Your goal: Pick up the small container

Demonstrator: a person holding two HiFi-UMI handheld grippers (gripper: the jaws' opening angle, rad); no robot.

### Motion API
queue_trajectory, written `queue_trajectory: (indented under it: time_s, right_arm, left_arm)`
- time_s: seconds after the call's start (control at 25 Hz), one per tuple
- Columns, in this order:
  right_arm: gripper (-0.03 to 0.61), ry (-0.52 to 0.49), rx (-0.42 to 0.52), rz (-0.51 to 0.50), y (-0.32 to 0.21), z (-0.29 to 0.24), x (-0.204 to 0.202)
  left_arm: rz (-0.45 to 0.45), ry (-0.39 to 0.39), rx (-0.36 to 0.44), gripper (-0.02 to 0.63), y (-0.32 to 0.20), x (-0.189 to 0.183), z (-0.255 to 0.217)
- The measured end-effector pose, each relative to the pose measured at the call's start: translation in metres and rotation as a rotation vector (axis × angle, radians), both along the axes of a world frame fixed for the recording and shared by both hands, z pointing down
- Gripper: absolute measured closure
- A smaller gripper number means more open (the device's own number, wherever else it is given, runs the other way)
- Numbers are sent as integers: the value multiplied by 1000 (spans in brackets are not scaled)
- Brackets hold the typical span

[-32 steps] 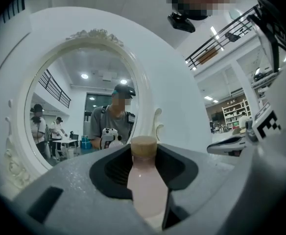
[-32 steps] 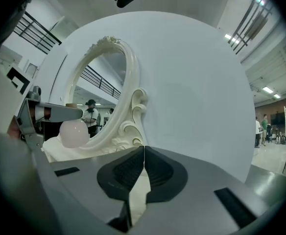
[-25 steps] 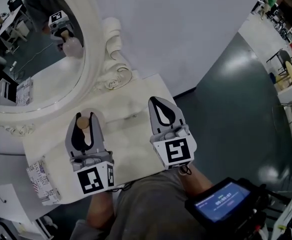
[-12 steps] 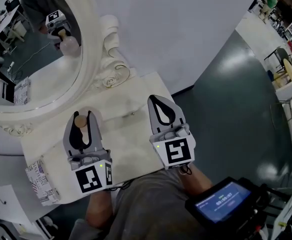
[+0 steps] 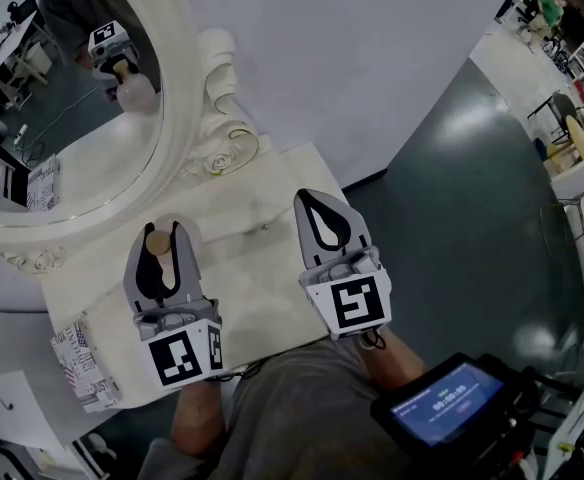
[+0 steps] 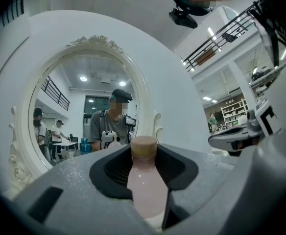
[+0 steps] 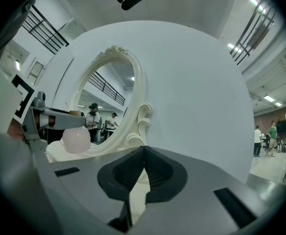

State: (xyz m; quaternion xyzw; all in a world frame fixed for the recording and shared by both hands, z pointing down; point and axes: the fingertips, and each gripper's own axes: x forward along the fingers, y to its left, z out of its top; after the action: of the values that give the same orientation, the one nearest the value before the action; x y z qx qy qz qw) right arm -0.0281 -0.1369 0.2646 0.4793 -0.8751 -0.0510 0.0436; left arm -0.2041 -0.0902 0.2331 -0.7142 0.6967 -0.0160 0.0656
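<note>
The small container (image 5: 157,241) is a round pale-pink bottle (image 6: 144,185) with a cork lid. My left gripper (image 5: 159,240) is shut on it, the jaws pressing its neck just under the lid (image 6: 144,146). In the right gripper view the bottle (image 7: 76,138) hangs from the left gripper (image 7: 59,122), seemingly a little above the white table (image 5: 257,268). My right gripper (image 5: 310,200) hovers over the table to the right of it, shut with nothing between its jaws (image 7: 143,149).
A large ornate white oval mirror (image 5: 187,118) stands at the back of the table and reflects the bottle and gripper. A patterned box (image 5: 82,363) lies at the table's front left corner. A device with a lit screen (image 5: 442,403) is at my lower right.
The left gripper with the bottle has drifted slightly left and away from me. The right gripper has barely moved.
</note>
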Motion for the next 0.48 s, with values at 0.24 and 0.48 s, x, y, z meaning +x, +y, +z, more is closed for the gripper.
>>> queue_trajectory:
  time_s: [0.24,0.48]
  right_arm:
    - [566,2,1,0,0,0,1]
    - [566,3,0,-3,0,2,0]
  left_arm:
    - [3,0,-1,469,0,1,1]
    - [-1,1,-7,469,0,0,2]
